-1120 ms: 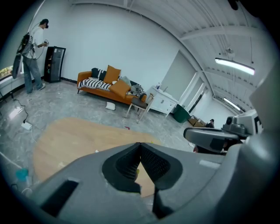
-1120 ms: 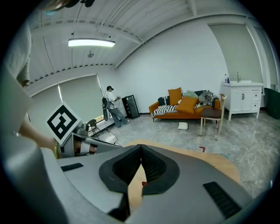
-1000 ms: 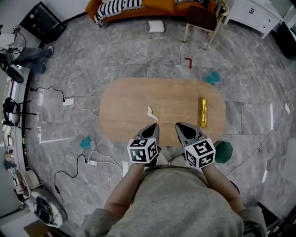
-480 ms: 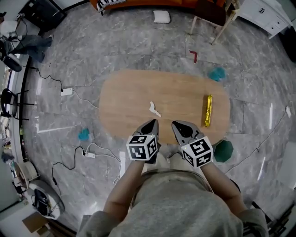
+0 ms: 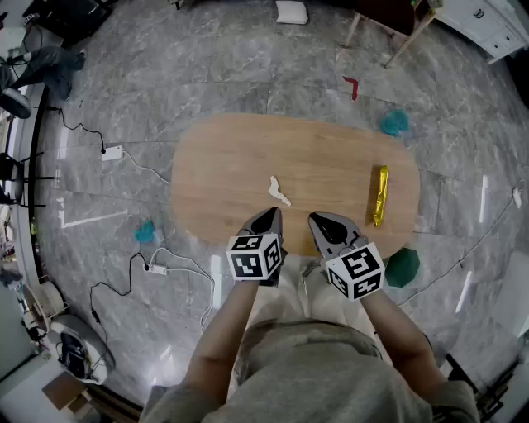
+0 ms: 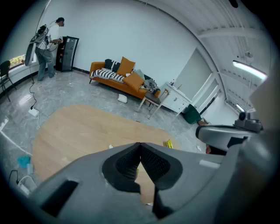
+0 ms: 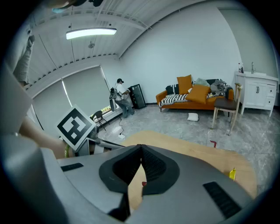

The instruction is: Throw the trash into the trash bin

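L tool [image 5: 269,218] & R tool [image 5: 319,221]: jaws together, both empty, hover over surface [image 5: 223,165] near edge. White scrap [image 5: 279,190] just ahead; gold wrapper [image 5: 379,195] off to right.

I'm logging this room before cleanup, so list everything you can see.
table: one, light wood, mid-floor
paper scrap: one, white, on table's middle
wrapper: one, gold, on table's right end
bin: one, dark green, floor beside table's right end
floor scraps: two, teal, left and right of table
cushion: one, white, floor beyond table
sofa: one, orange, far wall
left gripper: grey, shut, empty, at table's near edge
right gripper: grey, shut, empty, beside it
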A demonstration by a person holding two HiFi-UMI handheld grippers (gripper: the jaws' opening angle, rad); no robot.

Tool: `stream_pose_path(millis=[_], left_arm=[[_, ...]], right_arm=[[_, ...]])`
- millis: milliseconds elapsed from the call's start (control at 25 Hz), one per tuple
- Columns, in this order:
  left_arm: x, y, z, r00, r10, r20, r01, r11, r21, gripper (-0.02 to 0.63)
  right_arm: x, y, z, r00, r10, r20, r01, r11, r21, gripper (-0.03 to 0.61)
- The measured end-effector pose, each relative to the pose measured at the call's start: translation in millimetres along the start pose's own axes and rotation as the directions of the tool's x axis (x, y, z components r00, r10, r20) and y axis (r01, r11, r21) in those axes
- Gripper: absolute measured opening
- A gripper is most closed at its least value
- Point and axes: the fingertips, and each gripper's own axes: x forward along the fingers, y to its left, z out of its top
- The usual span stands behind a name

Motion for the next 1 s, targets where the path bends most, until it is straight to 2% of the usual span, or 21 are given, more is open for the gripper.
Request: stream_pose_path(millis=[1000], left_arm=[[94.2, 66.6, -34.1, 0.995, 0.044, -0.087, -0.048, 0.998, -0.038, 0.009]], right_arm=[[69.8, -34.4, -45.1, 0.999, -0.009, -0.049, 0.015, 0.994, 0.111, 0.009]])
